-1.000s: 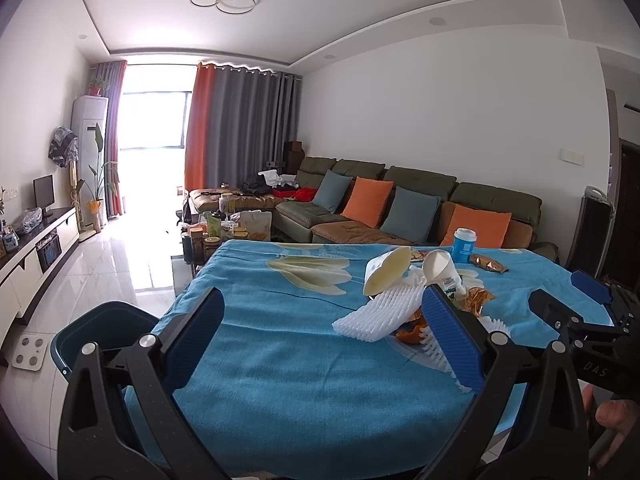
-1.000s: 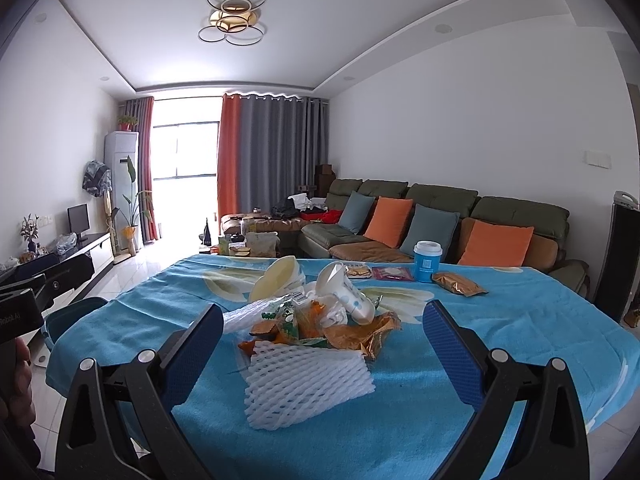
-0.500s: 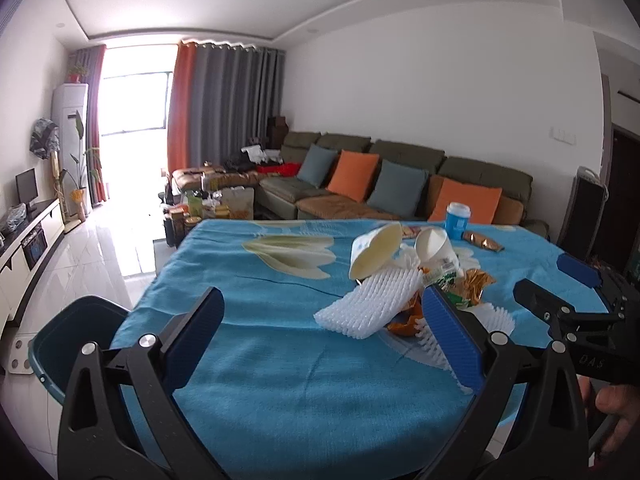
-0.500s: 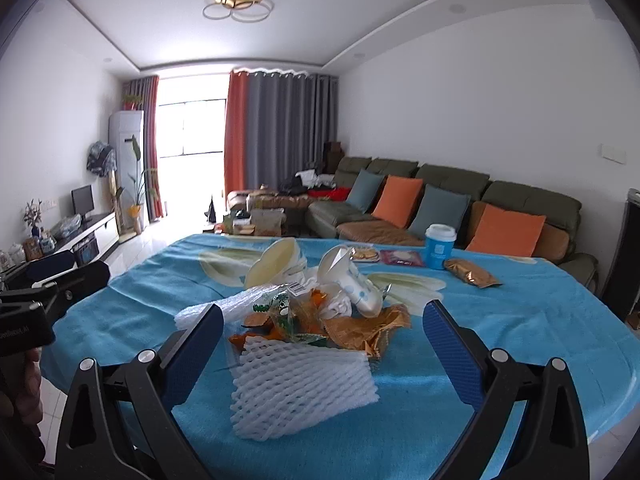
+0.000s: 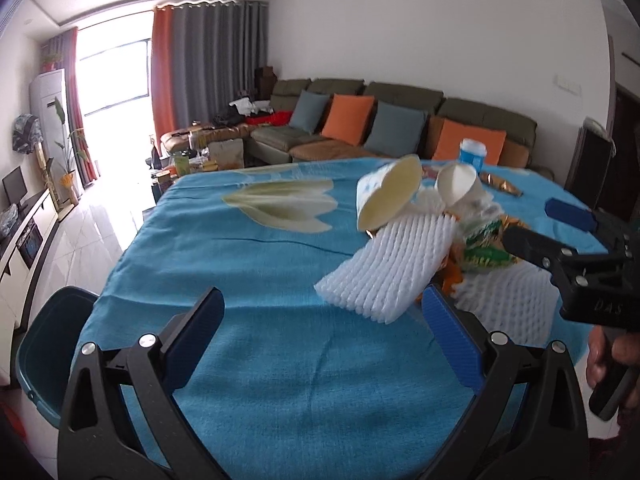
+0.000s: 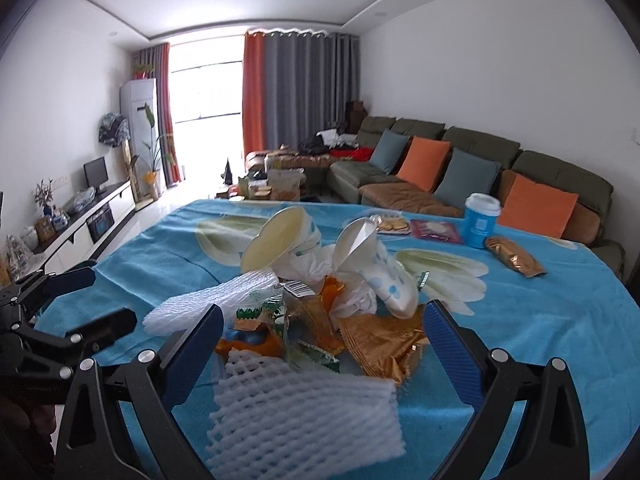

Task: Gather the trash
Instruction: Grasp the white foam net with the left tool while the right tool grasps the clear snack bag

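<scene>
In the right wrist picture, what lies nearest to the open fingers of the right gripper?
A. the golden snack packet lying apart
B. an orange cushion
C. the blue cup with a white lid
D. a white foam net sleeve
D: the white foam net sleeve lies just before the right gripper, between its open fingers; the other things lie farther back.

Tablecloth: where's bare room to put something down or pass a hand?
Free: the tablecloth left of the white foam net, up to the flower print, and the right side below the gold packet. Crowded: the pile of cups, wrappers and nets mid-table.
</scene>
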Available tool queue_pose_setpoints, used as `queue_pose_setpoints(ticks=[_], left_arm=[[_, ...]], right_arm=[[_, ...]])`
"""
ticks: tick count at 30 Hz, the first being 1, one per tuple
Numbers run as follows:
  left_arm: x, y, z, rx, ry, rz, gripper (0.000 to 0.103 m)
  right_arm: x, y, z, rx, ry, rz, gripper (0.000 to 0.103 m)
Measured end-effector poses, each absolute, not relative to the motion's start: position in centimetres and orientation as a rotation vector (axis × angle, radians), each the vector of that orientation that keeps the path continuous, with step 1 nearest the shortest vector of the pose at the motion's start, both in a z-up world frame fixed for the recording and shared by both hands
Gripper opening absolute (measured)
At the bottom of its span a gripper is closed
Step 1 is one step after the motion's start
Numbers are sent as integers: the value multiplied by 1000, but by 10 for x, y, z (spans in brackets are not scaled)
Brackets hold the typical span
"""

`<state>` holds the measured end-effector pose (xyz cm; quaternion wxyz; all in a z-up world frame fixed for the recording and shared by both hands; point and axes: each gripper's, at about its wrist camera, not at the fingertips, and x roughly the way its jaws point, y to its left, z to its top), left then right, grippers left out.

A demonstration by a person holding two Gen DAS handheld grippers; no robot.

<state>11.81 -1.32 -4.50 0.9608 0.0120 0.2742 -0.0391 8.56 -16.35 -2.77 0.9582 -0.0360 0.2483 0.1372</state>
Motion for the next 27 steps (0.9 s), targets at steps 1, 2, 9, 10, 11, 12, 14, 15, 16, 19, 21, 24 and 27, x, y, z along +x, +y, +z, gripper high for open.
queue_pose_setpoints(ticks=[1, 2, 9, 10, 11, 12, 14, 15, 16, 19, 21, 24, 27], left_arm=[[120, -15, -47, 35, 562, -84, 97], [122, -16, -49, 47, 566, -88, 97], [136, -26, -56, 89, 590, -114, 97], [137, -28, -56, 100, 592, -117, 97], [139, -32, -57, 118, 594, -120, 97], [141, -34, -58, 136, 597, -122, 97], [144, -41, -60, 176, 601, -129, 97], [145, -43, -60, 188, 603, -130, 97], [147, -46, -61, 202, 603, -136, 97], [151, -51, -63, 233, 612, -142, 95], [153, -54, -64, 250, 626, -147, 89], [156, -59, -68, 278, 644, -159, 81], [159, -64, -70, 308, 654, -167, 70]], right_arm=[[90, -162, -29, -76, 514, 288, 96], [91, -162, -29, -76, 519, 296, 95], [105, -159, -38, -72, 582, 338, 75], [107, -159, -39, -74, 591, 344, 69], [109, -157, -39, -76, 603, 351, 64], [110, -157, -40, -76, 610, 355, 62], [112, -158, -42, -74, 623, 359, 56], [113, -158, -43, -71, 628, 360, 54], [113, -158, -43, -67, 630, 363, 49], [115, -158, -45, -65, 638, 371, 45], [116, -159, -45, -61, 649, 383, 35], [117, -159, -46, -61, 654, 394, 23], [117, -161, -47, -53, 664, 399, 11]])
